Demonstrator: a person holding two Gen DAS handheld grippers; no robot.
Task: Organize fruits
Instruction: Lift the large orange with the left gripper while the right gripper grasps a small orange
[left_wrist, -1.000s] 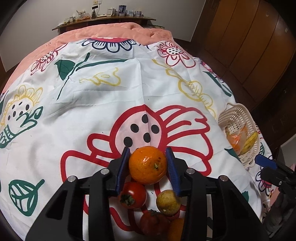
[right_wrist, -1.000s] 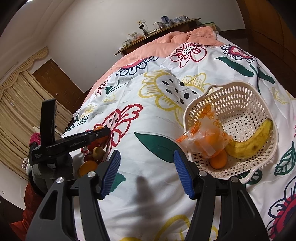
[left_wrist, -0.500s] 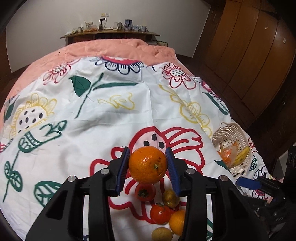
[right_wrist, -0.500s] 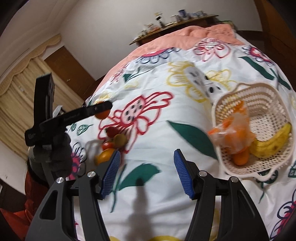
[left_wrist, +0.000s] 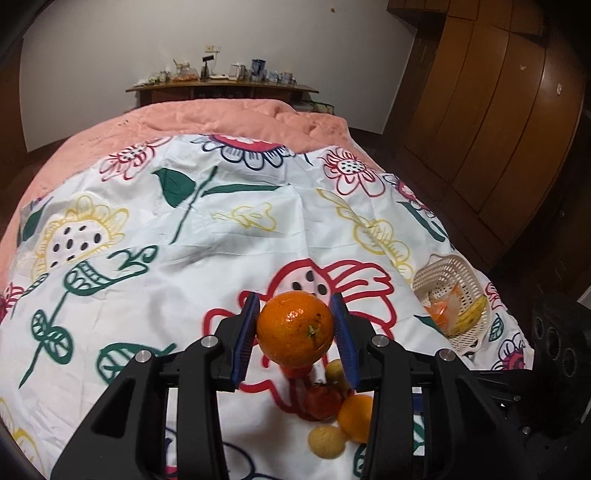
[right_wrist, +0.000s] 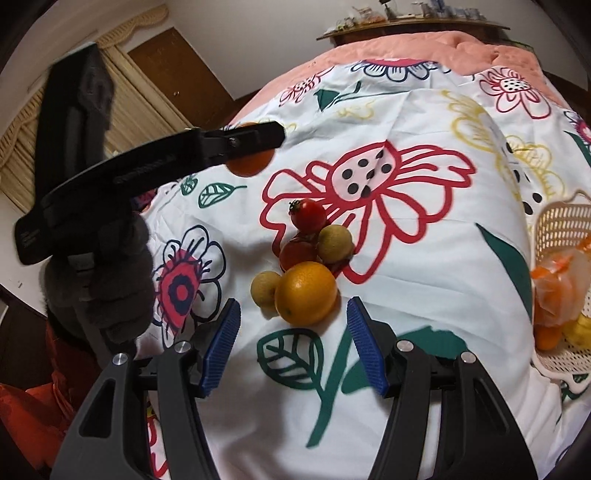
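Note:
My left gripper is shut on an orange and holds it high above the flowered bedsheet; in the right wrist view the same orange shows under the left gripper. A pile of fruit lies on the sheet: a large orange, two red tomatoes, and two yellow-green fruits. My right gripper is open and empty, just in front of the large orange. A cream basket at the right holds a banana and a bag of orange fruit.
The bed's pink quilt lies beyond the sheet. A wooden shelf with small items stands at the far wall. Wooden wardrobe doors line the right side. Curtains hang on the left.
My left gripper has lifted the orange up and away from the pile. My right gripper has swung left from the basket to the fruit pile and stayed open.

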